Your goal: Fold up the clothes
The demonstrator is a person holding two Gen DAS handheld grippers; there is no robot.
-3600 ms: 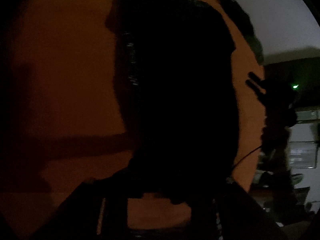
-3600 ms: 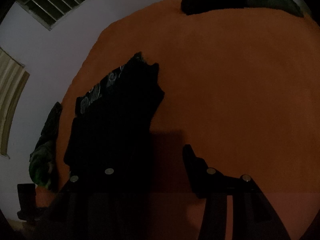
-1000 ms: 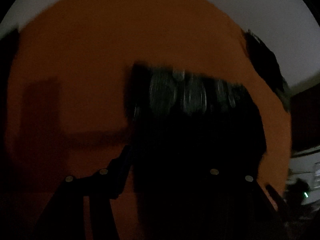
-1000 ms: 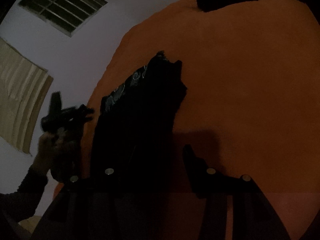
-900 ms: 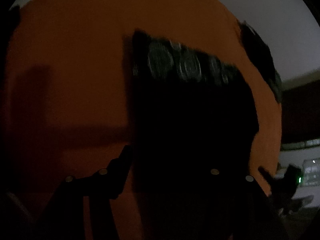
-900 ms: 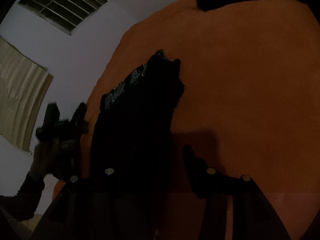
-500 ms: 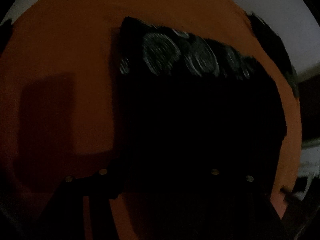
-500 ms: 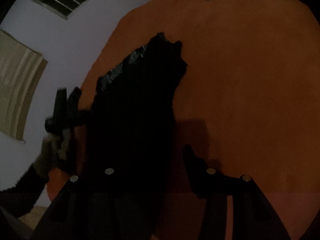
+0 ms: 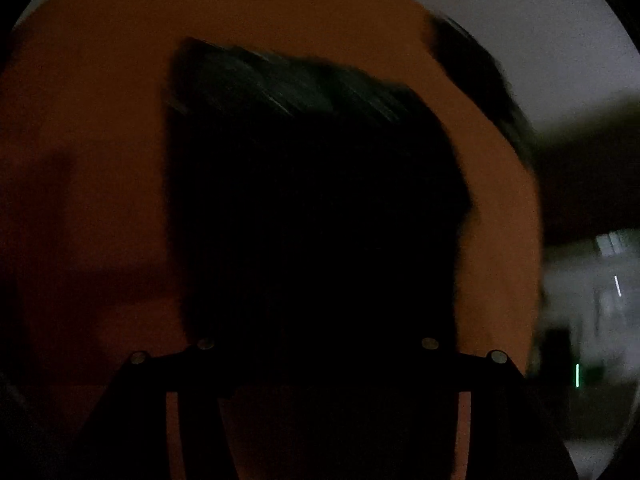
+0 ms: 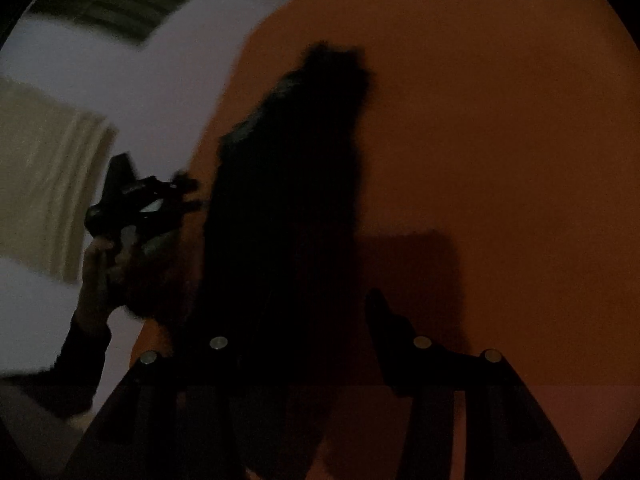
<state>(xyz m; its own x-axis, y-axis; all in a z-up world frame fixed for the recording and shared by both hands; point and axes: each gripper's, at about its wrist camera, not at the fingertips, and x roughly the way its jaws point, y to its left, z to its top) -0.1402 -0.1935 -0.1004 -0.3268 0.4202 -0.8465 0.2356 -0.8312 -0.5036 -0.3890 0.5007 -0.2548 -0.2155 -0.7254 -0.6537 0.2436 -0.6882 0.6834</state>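
1. Left wrist view: dark garment [image 9: 312,216] lies on the orange bedspread [image 9: 100,140], dead ahead of your left gripper [image 9: 316,344], patterned band at the far end. Long axis runs away from you. Fingers lost against black cloth; can't tell if spread or pinching.

2. Right wrist view: right gripper [image 10: 296,320] w/ fingers spread, cloth's near end between them. Grip can't be told.

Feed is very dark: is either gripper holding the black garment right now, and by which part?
Cannot be told. The black garment lies on the orange surface, hiding each gripper's near fingers; the right gripper's other finger stands clear.
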